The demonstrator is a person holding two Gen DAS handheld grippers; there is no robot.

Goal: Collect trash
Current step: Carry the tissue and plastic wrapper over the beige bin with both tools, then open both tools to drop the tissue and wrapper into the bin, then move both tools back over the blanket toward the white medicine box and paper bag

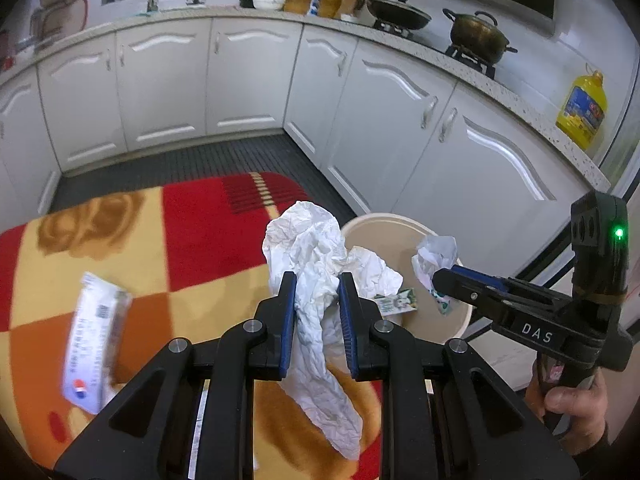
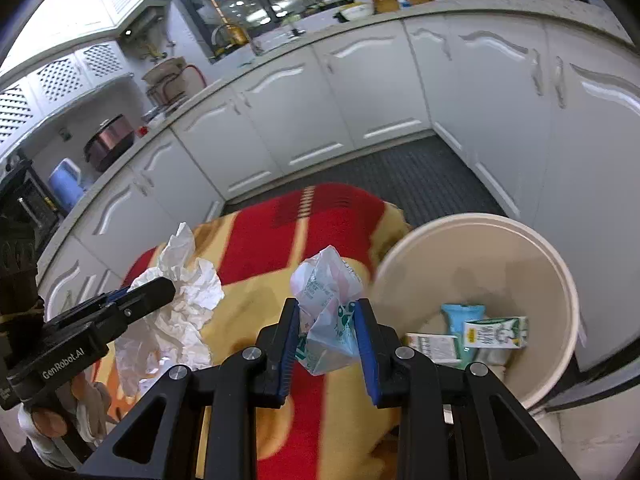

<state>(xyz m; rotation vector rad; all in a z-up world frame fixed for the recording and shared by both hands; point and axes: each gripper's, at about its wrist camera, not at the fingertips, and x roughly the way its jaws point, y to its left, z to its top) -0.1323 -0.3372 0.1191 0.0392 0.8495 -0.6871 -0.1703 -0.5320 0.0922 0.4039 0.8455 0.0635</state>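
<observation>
My left gripper (image 1: pixel 317 280) is shut on a crumpled white paper (image 1: pixel 308 240) that hangs down between its blue pads. It hovers over the red and yellow blanket (image 1: pixel 208 224), just left of the beige bin (image 1: pixel 384 222). My right gripper (image 2: pixel 326 308) is shut on a crumpled clear plastic wrapper (image 2: pixel 326 280) with green print, close to the rim of the bin (image 2: pixel 480 220). In the bin lie a green carton (image 2: pixel 496 332), a blue packet (image 2: pixel 464 312) and another carton. A white packet (image 1: pixel 94 336) lies on the blanket at the left. Each gripper shows in the other's view, the right gripper (image 1: pixel 440 276) and the left gripper (image 2: pixel 160 288).
White kitchen cabinets (image 1: pixel 248 80) ring the space under a speckled counter with a wok (image 1: pixel 396 12), a pot (image 1: pixel 478 34) and a yellow oil bottle (image 1: pixel 582 110). A dark ribbed mat (image 1: pixel 192 160) covers the floor. A hand (image 1: pixel 572 400) holds the right gripper's handle.
</observation>
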